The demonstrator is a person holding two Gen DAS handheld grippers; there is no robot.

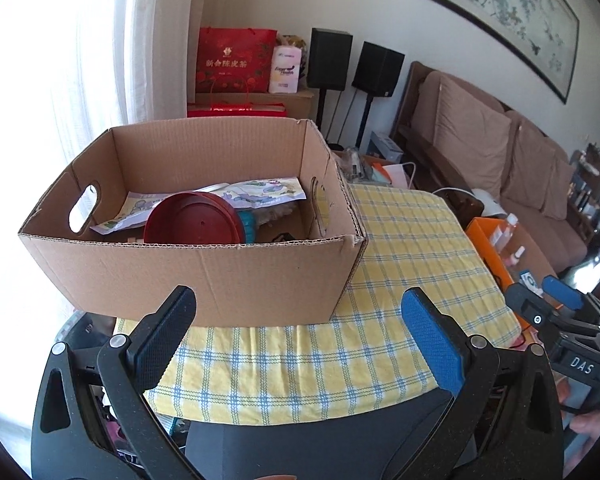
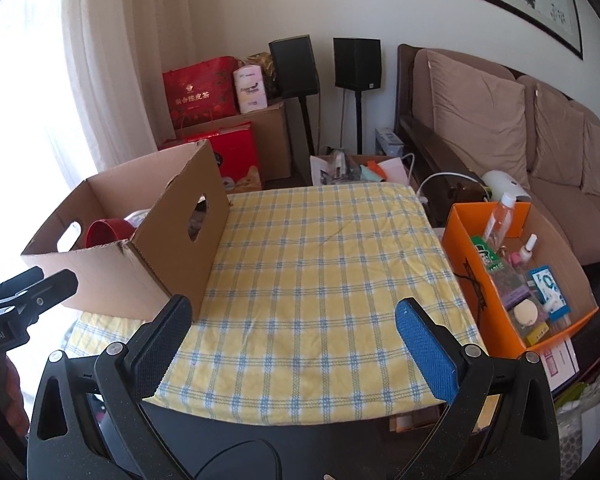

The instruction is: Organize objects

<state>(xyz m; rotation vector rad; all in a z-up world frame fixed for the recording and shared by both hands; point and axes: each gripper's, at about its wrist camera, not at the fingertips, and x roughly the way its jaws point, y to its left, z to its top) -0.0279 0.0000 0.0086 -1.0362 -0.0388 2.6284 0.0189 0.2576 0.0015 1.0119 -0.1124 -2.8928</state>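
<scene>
While both the left gripper (image 1: 296,336) and right gripper (image 2: 292,344) hang empty with jaws apart, sorted items sit in the cardboard box (image 1: 204,264) and orange box (image 2: 480,280), whose table-edge perch risks a knock.

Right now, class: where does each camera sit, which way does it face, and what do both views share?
Left wrist: rides the left gripper, open, facing the cardboard box; the right gripper shows at right.
Right wrist: rides the right gripper, open, facing the checked cloth and orange box; the left gripper shows at left.
Shared: box, cloth, sofa.
</scene>
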